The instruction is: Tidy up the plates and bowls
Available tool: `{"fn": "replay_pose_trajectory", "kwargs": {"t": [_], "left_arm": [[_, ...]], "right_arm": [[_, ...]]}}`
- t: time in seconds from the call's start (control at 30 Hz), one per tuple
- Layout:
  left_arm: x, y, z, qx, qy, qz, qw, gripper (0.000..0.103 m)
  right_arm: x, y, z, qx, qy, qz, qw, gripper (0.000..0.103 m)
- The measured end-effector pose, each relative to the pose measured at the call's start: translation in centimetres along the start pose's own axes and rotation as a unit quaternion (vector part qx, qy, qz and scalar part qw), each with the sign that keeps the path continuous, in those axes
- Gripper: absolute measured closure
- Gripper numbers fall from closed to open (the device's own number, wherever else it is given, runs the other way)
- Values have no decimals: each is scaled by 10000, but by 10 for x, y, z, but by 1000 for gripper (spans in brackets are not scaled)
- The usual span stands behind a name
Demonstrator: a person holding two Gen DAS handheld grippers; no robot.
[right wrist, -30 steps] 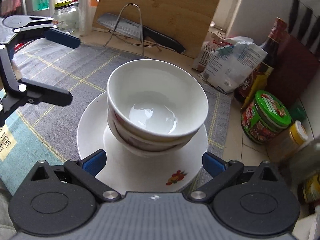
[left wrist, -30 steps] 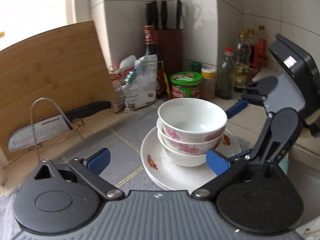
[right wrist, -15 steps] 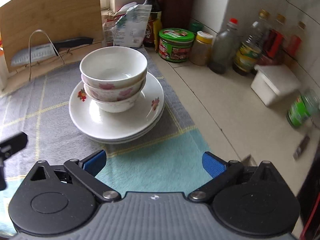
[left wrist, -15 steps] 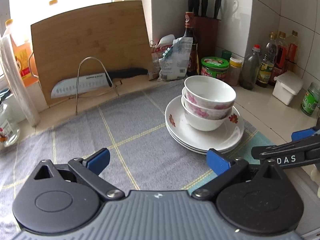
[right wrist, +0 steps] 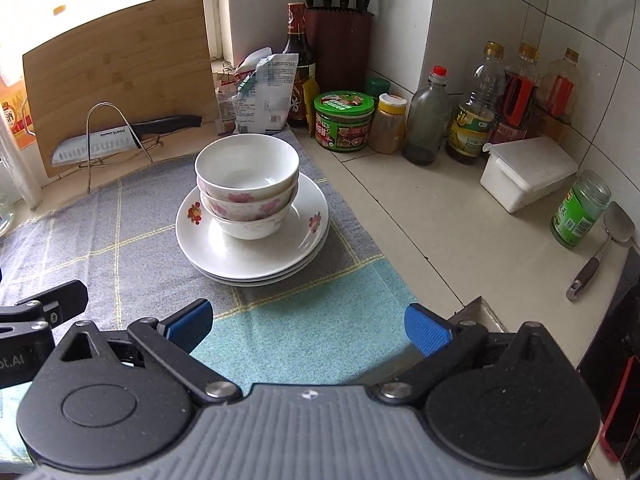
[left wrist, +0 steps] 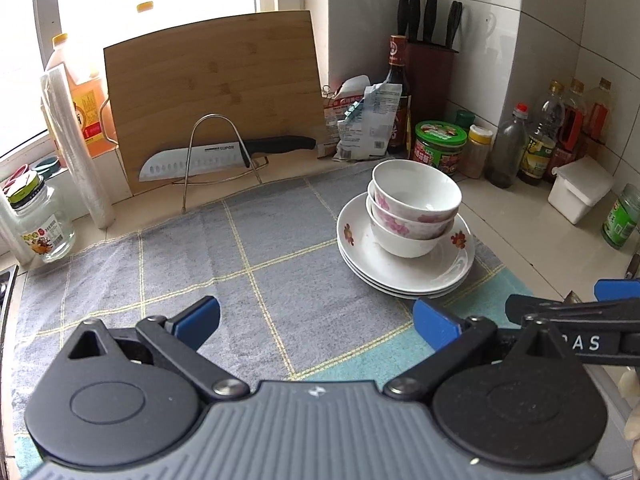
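White bowls with pink flowers [left wrist: 414,208] [right wrist: 247,184] sit nested on a stack of white plates [left wrist: 432,276] [right wrist: 256,262], which rests on a grey and teal checked cloth. My left gripper [left wrist: 316,320] hovers open over the cloth, well short of the stack and to its left, with nothing between its blue pads. My right gripper [right wrist: 308,324] is open too, low over the teal part of the cloth in front of the plates, empty. Each gripper shows at the edge of the other's view.
A bamboo cutting board [left wrist: 216,92] and a knife on a wire rack [left wrist: 224,158] stand at the back. Bottles, jars and a knife block [right wrist: 340,48] line the tiled corner. A white box [right wrist: 528,172], green jar [right wrist: 580,210] and spatula [right wrist: 600,256] lie on the counter to the right.
Both grippers have pulled back and up from the bowl stack, which now looks smaller and farther off. The bowls and plates have stayed put.
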State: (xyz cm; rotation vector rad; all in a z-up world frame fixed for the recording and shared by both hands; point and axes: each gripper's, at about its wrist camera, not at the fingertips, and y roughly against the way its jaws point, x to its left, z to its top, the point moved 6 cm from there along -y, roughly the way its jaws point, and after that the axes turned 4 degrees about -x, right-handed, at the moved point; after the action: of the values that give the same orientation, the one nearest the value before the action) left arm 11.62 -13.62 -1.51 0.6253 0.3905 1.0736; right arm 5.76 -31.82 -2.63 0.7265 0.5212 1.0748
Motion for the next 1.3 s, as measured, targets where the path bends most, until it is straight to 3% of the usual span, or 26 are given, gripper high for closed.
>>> {"fn": "replay_pose_trajectory", "kwargs": {"t": [1.3], "left_arm": [[-12, 17, 0, 34, 273, 154, 9995, 1]], "right_arm": [[-6, 7, 3, -188, 162, 185, 9995, 0]]}}
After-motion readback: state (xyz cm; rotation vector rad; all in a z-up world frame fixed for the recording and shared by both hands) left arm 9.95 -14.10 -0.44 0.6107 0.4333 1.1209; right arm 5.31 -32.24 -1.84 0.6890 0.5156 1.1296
